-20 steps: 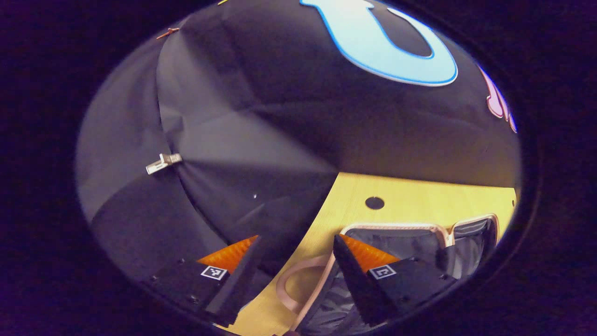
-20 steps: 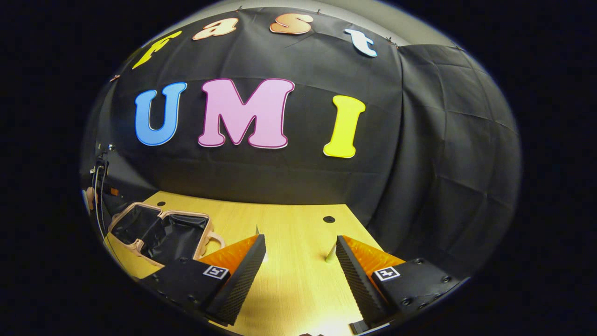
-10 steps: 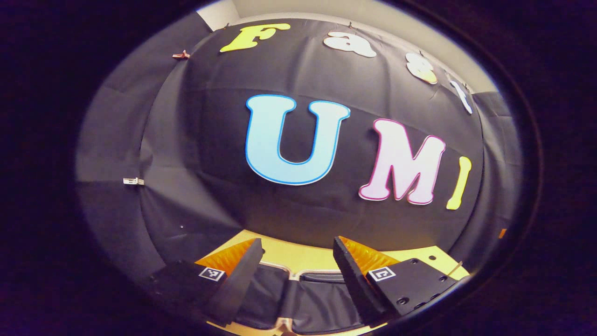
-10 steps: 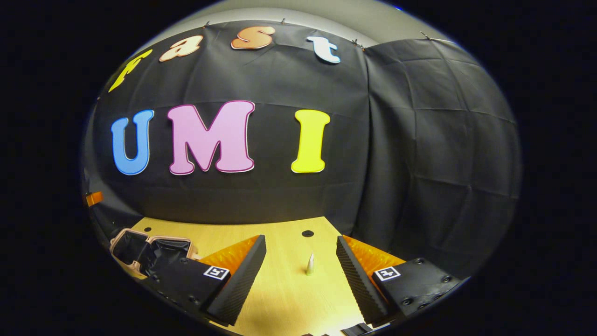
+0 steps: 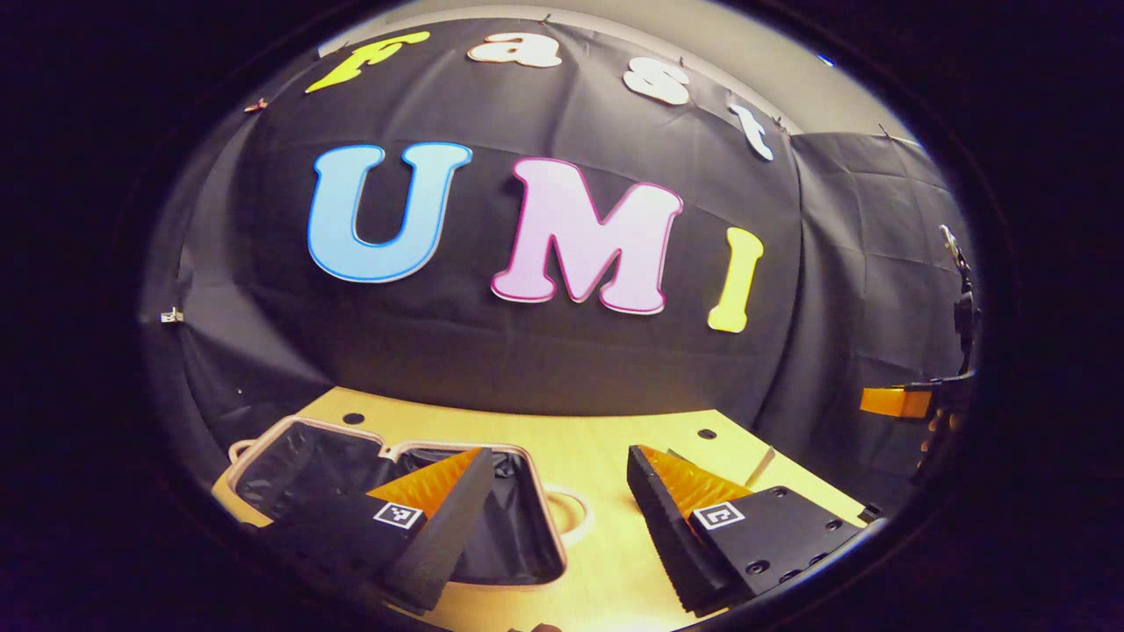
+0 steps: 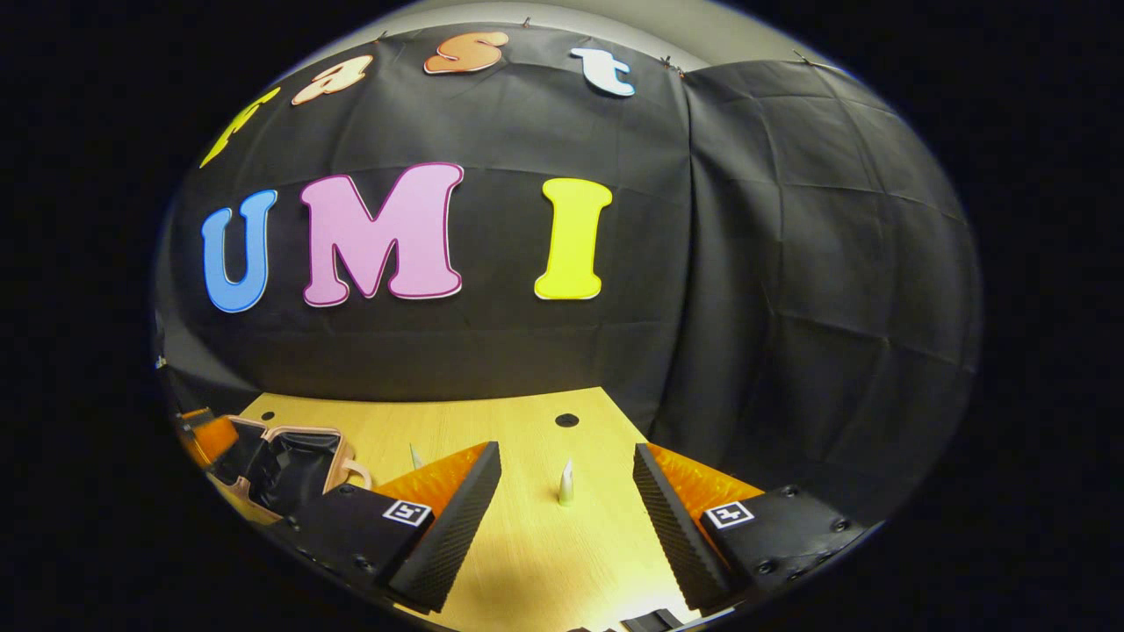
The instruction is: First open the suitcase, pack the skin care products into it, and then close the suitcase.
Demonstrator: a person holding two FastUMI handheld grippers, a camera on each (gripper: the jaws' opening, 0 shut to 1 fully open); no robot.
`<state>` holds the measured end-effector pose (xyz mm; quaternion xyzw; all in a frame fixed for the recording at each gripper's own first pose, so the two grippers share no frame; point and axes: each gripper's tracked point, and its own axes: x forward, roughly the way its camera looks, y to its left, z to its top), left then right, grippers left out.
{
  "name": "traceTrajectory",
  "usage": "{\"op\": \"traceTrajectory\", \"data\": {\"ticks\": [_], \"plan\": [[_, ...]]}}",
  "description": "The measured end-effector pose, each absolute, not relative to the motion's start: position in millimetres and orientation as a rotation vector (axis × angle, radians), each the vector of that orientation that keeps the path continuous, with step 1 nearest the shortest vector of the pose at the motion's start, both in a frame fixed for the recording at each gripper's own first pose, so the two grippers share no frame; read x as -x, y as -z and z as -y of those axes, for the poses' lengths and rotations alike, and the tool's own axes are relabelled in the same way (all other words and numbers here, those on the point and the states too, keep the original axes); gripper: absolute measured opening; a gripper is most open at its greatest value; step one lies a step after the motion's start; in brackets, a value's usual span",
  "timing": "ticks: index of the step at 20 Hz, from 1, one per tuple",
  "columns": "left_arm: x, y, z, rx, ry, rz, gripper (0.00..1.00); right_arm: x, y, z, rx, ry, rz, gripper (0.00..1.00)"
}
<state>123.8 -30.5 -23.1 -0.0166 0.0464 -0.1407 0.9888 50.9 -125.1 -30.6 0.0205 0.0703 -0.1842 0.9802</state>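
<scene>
Two grippers are seen held above a pale wooden table [image 6: 527, 562], which carries small round dark holes and is enclosed by black cloth booth walls [image 6: 790, 263]; a strip of plain light wall is seen above the cloth.

Left gripper [image 5: 553, 518]: jaws are spread wide, nothing is held or touched between them. Its left finger overlaps the open suitcase [image 5: 290, 461] in the left gripper view. The suitcase is lying flat on the table with both halves laid open, a pinkish rim, a dark fabric lining and a pink carry handle [image 5: 572, 513] pointing toward the table's middle. No product can be made out inside it.

Right gripper [image 6: 566, 518]: jaws are likewise wide apart, with nothing gripped. Beyond and between its fingers, a small pale pointed skin care tube [image 6: 566, 484] is standing upright on the table, apart from both fingers. A second pale pointed tip [image 6: 414, 456] is seen just past the left finger, nearer the suitcase [image 6: 290, 461], which lies at the far left of the right gripper view.

Square black-and-white markers are fixed on the gripper bodies; no brand or label text can be read on the tube or suitcase.

At the right edge of the left gripper view, an orange part [image 5: 894, 402] and a hand [image 5: 935, 430] are partly seen.
</scene>
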Motion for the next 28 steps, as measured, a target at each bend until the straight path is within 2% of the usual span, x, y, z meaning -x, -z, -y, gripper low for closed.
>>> {"op": "traceTrajectory", "data": {"ticks": [3, 7, 9, 10, 11, 15, 20, 27, 28], "plan": [[-132.5, 66.6, 94.4, -0.012, 0.382, -0.16, 0.96, -71.8, 62.8, 129.1, -0.065, 0.328, -0.19, 0.96], [-174.4, 118.2, 150.8, -0.051, 0.424, -0.223, 0.96, -104.3, 114.4, 141.0, -0.054, 0.298, -0.226, 0.96], [-197.2, 137.9, 168.7, -0.043, 0.417, -0.241, 0.96, -122.0, 131.9, 149.2, -0.02, 0.29, -0.228, 0.97], [-211.7, 146.9, 175.1, -0.036, 0.399, -0.24, 0.92, -131.1, 141.4, 152.4, -0.017, 0.28, -0.232, 0.96], [-224.9, 155.9, 181.2, -0.023, 0.387, -0.251, 0.96, -138.0, 151.7, 157.5, -0.019, 0.278, -0.242, 0.96], [-268.8, 190.3, 203.3, -0.001, 0.346, -0.293, 0.96, -167.6, 199.5, 162.4, -0.053, 0.203, -0.3, 0.97], [-307.6, 220.8, 218.9, -0.007, 0.29, -0.368, 0.96, -190.0, 231.8, 183.0, -0.189, 0.239, -0.318, 0.97], [-326.2, 240.8, 221.5, 0.0, 0.202, -0.425, 0.81, -217.7, 264.6, 196.8, -0.195, 0.274, -0.348, 0.98], [-328.4, 244.9, 218.8, -0.004, 0.189, -0.429, 0.7, -221.2, 266.6, 196.1, -0.202, 0.27, -0.352, 0.98]]}}
